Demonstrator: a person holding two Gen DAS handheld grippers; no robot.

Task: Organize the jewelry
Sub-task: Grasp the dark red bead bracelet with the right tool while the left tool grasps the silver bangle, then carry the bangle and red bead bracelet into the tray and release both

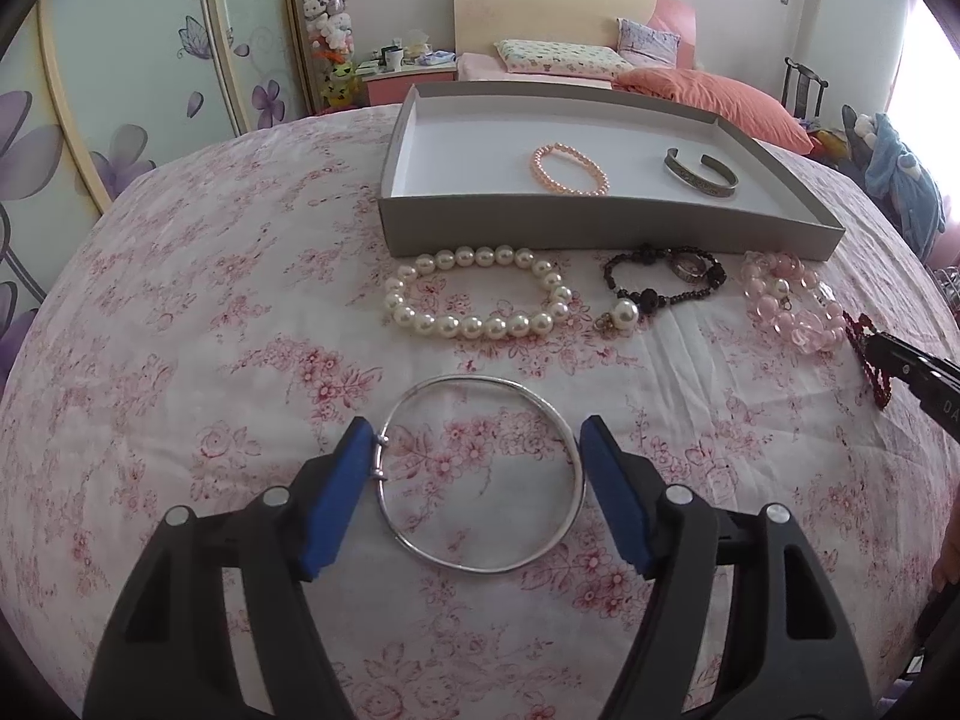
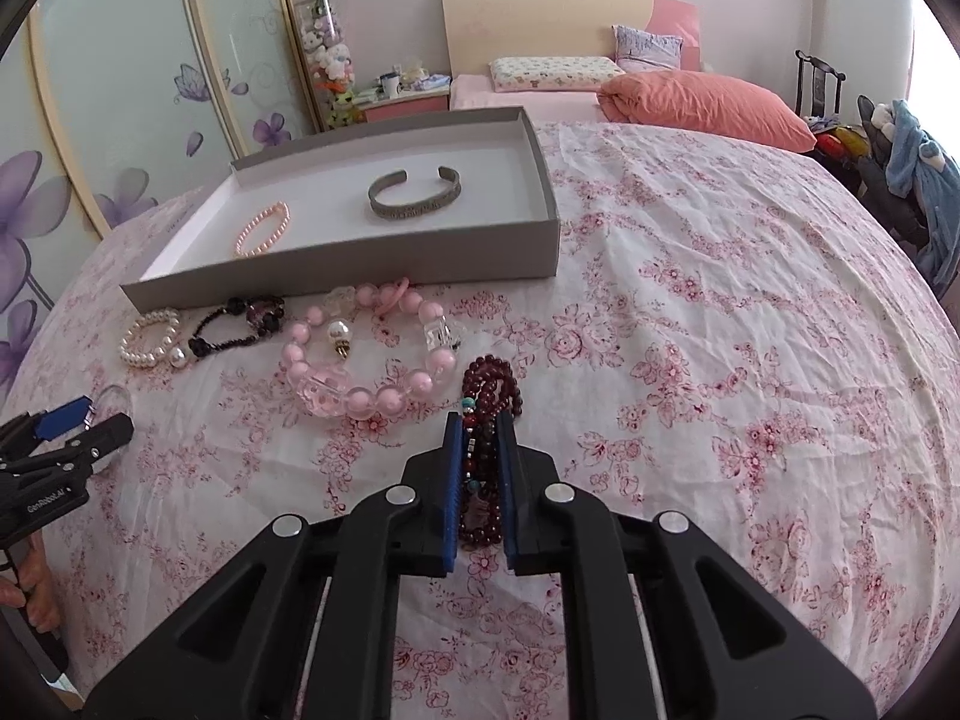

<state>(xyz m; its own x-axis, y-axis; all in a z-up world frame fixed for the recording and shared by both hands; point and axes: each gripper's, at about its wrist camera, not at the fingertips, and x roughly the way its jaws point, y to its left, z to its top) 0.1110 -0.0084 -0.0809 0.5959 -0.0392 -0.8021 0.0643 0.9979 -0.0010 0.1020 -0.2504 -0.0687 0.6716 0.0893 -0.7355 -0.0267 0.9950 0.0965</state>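
A dark red bead bracelet [image 2: 489, 450] is pinched between the nearly closed pads of the right gripper [image 2: 480, 420], apparently to be carried to the grey tray [image 1: 600, 222]. A thin silver bangle [image 1: 483, 474] is straddled by the wide-open left gripper [image 1: 477, 438], its blue pads touching or just beside the rim, nothing yet held. Pearl [image 1: 477, 300], black [image 1: 663, 282] and pink bracelets [image 2: 366, 360] lie before the tray; a peach strand [image 1: 570, 171] and metal cuff [image 1: 701, 174] lie inside.

A thin silver bangle [image 1: 483, 474] lies flat between the open left jaws. A dark red bead strand [image 2: 487, 450] sits bunched between the closed right jaws. Ahead of them, the gray tray [image 1: 600, 228] holds a peach bead bracelet [image 1: 570, 170] and a metal cuff [image 1: 701, 173].
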